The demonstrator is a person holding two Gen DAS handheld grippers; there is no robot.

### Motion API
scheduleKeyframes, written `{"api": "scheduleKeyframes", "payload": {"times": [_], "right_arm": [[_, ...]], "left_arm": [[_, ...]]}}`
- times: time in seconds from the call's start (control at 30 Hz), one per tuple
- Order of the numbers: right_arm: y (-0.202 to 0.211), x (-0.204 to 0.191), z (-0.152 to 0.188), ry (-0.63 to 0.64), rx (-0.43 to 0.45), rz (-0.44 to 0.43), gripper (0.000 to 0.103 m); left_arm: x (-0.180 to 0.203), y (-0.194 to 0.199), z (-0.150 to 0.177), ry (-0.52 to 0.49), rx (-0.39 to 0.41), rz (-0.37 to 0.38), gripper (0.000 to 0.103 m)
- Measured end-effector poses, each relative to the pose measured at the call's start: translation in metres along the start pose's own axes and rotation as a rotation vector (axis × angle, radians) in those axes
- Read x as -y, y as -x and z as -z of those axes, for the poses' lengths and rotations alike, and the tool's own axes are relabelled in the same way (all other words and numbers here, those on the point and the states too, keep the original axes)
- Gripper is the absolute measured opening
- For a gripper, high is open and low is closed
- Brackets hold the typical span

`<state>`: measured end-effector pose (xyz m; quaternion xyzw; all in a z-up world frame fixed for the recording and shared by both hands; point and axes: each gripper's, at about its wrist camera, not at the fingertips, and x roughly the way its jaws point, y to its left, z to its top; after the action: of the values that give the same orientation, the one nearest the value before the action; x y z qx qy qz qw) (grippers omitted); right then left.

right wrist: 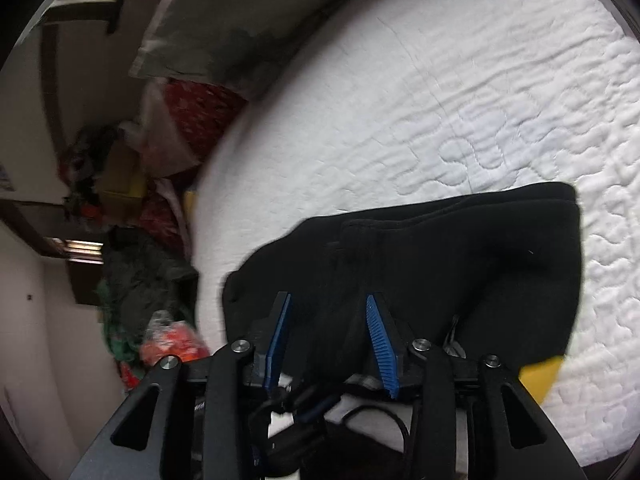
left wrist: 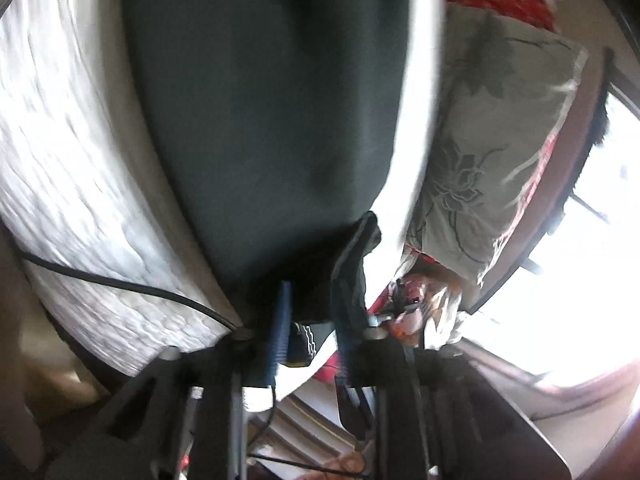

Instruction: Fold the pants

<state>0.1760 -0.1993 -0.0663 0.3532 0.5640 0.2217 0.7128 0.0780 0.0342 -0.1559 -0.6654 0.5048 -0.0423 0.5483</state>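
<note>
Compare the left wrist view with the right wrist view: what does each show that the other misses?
Only the left wrist view shows a bright window and the left claw with black cloth between its fingers. Only the right wrist view shows the folded end of the pants lying on the bed, a yellow thing beside it, and the right claw spread wide. Both show the black pants, white quilted bed and grey flowered pillow.

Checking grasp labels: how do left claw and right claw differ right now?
1. The left claw has black pants fabric between its fingers, apparently gripped; the right claw is open, its fingers apart above the pants, gripping nothing.
2. At the left claw the cloth stretches away taut; under the right claw it lies folded on the white quilt.
Shared: blue ribbed pads, same garment.
</note>
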Motion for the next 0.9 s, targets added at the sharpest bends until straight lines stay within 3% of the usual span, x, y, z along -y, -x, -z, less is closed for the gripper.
{"api": "scheduleKeyframes", "payload": {"times": [0.1, 0.13, 0.27, 0.37, 0.53, 0.57, 0.6, 0.67, 0.7, 0.8, 0.9], "right_arm": [[0.037, 0.01, 0.014, -0.038, 0.063, -0.091, 0.058], [0.046, 0.016, 0.02, -0.066, 0.079, -0.122, 0.063], [0.055, 0.058, 0.05, -0.255, 0.072, -0.253, 0.065], [0.036, 0.081, 0.064, -0.374, 0.034, -0.287, 0.065], [0.021, 0.113, 0.07, -0.544, 0.138, -0.334, 0.065], [0.02, 0.118, 0.069, -0.571, 0.161, -0.349, 0.063], [0.019, 0.122, 0.068, -0.587, 0.172, -0.344, 0.057], [0.018, 0.132, 0.066, -0.641, 0.182, -0.332, 0.019], [0.02, 0.134, 0.065, -0.648, 0.181, -0.313, 0.009], [0.042, 0.137, 0.062, -0.57, 0.257, -0.224, 0.009], [0.034, 0.158, 0.063, -0.579, 0.214, -0.185, 0.007]], "left_arm": [[0.011, 0.016, 0.006, -0.112, 0.045, -0.012, 0.052], [0.015, 0.018, 0.007, -0.163, 0.045, -0.028, 0.054], [0.037, 0.0, 0.021, -0.341, -0.007, -0.139, 0.056], [0.043, -0.015, 0.028, -0.404, -0.058, -0.213, 0.057], [0.059, -0.045, 0.03, -0.48, -0.054, -0.311, 0.057], [0.063, -0.054, 0.029, -0.503, -0.056, -0.335, 0.055], [0.07, -0.059, 0.03, -0.526, -0.045, -0.365, 0.041], [0.076, -0.067, 0.033, -0.621, -0.007, -0.469, 0.02], [0.075, -0.072, 0.033, -0.651, 0.004, -0.519, 0.02], [0.059, -0.082, 0.029, -0.631, -0.001, -0.55, 0.019], [0.059, -0.078, 0.03, -0.624, -0.009, -0.539, 0.02]]}}
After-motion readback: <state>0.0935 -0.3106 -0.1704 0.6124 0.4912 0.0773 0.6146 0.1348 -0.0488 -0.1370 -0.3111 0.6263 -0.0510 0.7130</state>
